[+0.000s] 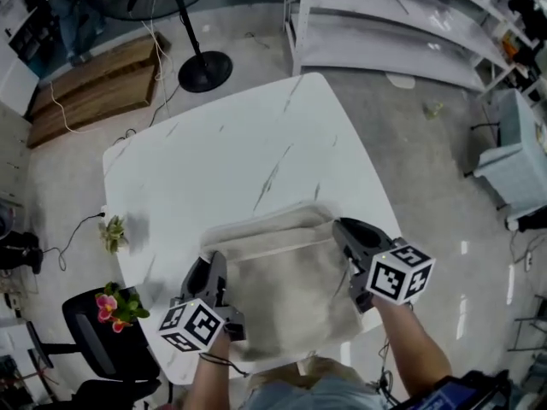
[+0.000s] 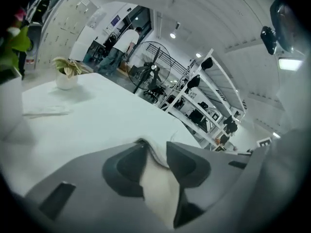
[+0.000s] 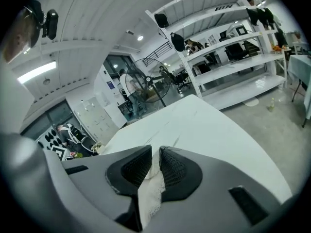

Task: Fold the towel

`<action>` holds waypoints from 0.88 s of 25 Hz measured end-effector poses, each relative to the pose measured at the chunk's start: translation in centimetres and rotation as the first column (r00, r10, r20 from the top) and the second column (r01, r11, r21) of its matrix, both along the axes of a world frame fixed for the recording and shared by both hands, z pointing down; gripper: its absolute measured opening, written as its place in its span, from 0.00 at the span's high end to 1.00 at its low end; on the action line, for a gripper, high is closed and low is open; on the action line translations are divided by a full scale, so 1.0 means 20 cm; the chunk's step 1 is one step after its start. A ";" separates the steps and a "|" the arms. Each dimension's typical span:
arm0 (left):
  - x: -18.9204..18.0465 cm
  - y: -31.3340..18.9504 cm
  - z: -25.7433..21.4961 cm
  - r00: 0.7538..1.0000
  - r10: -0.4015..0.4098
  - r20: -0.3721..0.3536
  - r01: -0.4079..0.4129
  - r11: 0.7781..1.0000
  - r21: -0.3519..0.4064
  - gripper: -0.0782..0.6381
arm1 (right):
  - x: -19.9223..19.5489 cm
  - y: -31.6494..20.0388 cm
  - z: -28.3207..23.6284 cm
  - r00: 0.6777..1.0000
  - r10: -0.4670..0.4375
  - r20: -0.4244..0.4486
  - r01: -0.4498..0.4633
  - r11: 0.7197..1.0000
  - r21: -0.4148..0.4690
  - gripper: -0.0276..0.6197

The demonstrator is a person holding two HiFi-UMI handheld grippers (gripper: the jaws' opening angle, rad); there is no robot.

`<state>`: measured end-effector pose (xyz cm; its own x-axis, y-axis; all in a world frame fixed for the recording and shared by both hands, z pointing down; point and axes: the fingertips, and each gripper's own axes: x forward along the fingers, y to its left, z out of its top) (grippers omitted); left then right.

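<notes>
A beige towel lies folded on the near part of the white marble table, its far edge doubled over. My left gripper is at the towel's left far corner and my right gripper at its right far corner. In the left gripper view the jaws stand apart with a strip of towel lying loosely in the gap. In the right gripper view the jaws are close together and pinch a fold of towel between the ribbed pads.
A small potted plant stands at the table's left edge. Pink flowers sit by a black chair at the near left. A fan's stand and white shelving are beyond the table. A person stands far off.
</notes>
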<state>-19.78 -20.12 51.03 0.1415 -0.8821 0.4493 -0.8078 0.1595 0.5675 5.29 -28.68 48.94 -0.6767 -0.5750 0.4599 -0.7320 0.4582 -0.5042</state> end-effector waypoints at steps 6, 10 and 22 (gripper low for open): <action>0.02 -0.08 -0.01 1.000 0.010 -0.007 -0.010 1.000 -0.004 0.55 | -0.05 -0.11 0.01 0.997 -0.005 0.072 0.005 1.000 0.007 0.66; -0.04 -0.07 0.00 0.997 -0.073 0.002 0.073 0.997 -0.029 0.57 | -0.03 -0.18 -0.03 0.999 0.010 0.050 -0.012 0.999 0.050 0.62; -0.14 -0.14 -0.02 0.994 -0.106 0.002 0.106 0.993 -0.048 0.60 | -0.28 0.10 0.12 0.939 -0.344 -0.025 0.341 0.936 -0.087 0.90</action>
<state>-22.54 -22.95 50.71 0.0484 -0.8694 0.4918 -0.7847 0.2715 0.5572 -0.23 -26.63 51.44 -0.8067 -0.2717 0.5248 -0.5576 0.6440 -0.5238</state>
